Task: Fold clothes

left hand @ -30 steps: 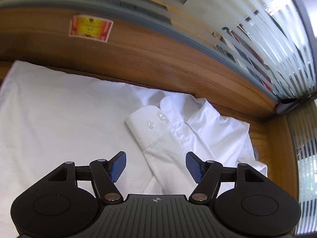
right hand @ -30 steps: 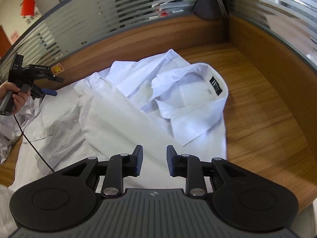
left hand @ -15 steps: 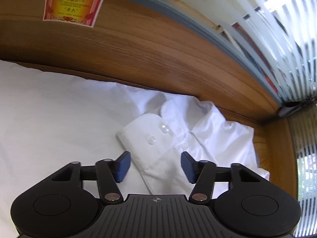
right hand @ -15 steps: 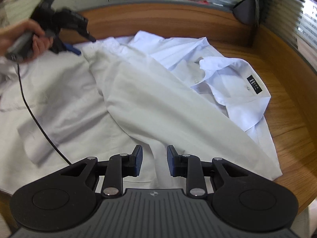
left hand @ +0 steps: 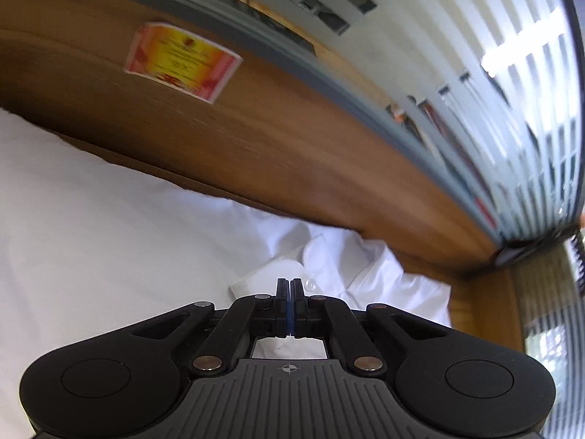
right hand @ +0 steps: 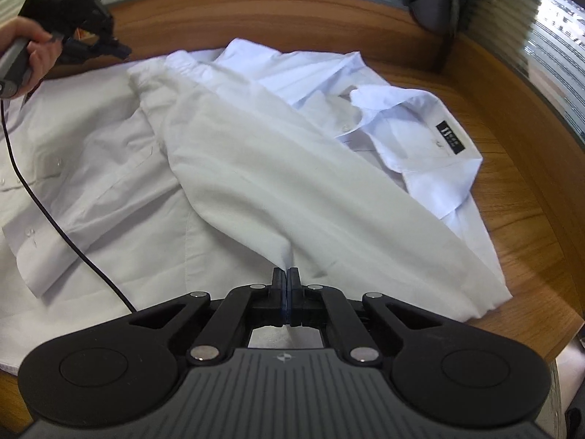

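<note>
A white dress shirt (right hand: 256, 168) lies spread on the wooden desk, collar with a black label (right hand: 449, 138) at the right, one sleeve folded diagonally across the body. My right gripper (right hand: 287, 274) is shut on a pinch of the sleeve fabric near the front. In the left wrist view my left gripper (left hand: 290, 285) is shut on the buttoned sleeve cuff (left hand: 270, 276) of the shirt (left hand: 109, 241). The left gripper also shows in the right wrist view (right hand: 120, 50), held by a hand at the far left.
A wooden partition wall (left hand: 256, 139) with a red and yellow sticker (left hand: 181, 62) runs behind the desk, frosted glass above. A black cable (right hand: 47, 212) trails over the shirt. A dark lamp base (right hand: 435, 11) stands in the far corner. Bare desk (right hand: 519, 226) lies right of the shirt.
Both grippers have closed: the left on the sleeve cuff, the right on the sleeve fabric. The left gripper moved forward onto the cuff and tilted up.
</note>
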Tool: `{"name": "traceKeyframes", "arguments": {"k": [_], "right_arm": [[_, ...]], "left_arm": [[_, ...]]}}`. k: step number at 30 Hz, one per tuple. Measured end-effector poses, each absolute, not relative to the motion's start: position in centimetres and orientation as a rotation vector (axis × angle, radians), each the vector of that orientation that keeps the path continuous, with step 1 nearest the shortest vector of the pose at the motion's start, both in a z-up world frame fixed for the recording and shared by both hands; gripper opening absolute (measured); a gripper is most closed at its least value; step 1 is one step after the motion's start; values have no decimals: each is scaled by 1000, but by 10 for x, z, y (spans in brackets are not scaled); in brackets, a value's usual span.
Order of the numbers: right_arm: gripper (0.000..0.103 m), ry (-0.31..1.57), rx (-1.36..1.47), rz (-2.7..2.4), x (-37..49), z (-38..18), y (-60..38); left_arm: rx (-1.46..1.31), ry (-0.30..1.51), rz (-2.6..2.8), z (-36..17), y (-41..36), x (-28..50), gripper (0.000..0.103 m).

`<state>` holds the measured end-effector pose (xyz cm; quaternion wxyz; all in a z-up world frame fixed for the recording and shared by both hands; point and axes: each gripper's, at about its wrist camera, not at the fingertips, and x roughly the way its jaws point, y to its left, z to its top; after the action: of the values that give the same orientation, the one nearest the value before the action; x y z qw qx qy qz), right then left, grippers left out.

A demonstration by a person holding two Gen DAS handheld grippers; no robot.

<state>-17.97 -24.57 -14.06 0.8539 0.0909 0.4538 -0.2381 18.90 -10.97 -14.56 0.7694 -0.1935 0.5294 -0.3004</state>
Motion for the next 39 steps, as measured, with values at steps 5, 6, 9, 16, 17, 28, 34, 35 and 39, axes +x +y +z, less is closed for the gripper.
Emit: {"name": "traceKeyframes", "arguments": {"k": [5, 6, 9, 16, 17, 28, 34, 35, 39], "right_arm": [[0, 955, 170, -499, -187, -132, -238], [0, 959, 168, -497, -187, -131, -237], [0, 971, 174, -498, -187, -133, -235], [0, 989, 216, -516, -182, -141, -237], [0, 993, 223, -517, -182, -142, -237], [0, 1015, 208, -505, -181, -145, -237], [0, 997, 229, -491, -195, -133, -239], [0, 998, 228, -485, -197, -131, -239], [0, 1026, 234, -447, -209, -131, -242]], "left_arm": [[-445, 1234, -616, -159, -105, 198, 31], [-448, 1238, -615, -161, -105, 199, 41], [-451, 1257, -622, -168, -110, 202, 47], [-395, 1281, -604, -183, -139, 208, 47], [-400, 1274, -604, -184, -140, 208, 46], [-552, 1142, -578, -169, -108, 194, 5], [-446, 1004, -638, -126, -88, 169, 5], [-421, 983, -646, -122, -83, 163, 5], [-373, 997, -626, -126, -58, 153, 5]]}}
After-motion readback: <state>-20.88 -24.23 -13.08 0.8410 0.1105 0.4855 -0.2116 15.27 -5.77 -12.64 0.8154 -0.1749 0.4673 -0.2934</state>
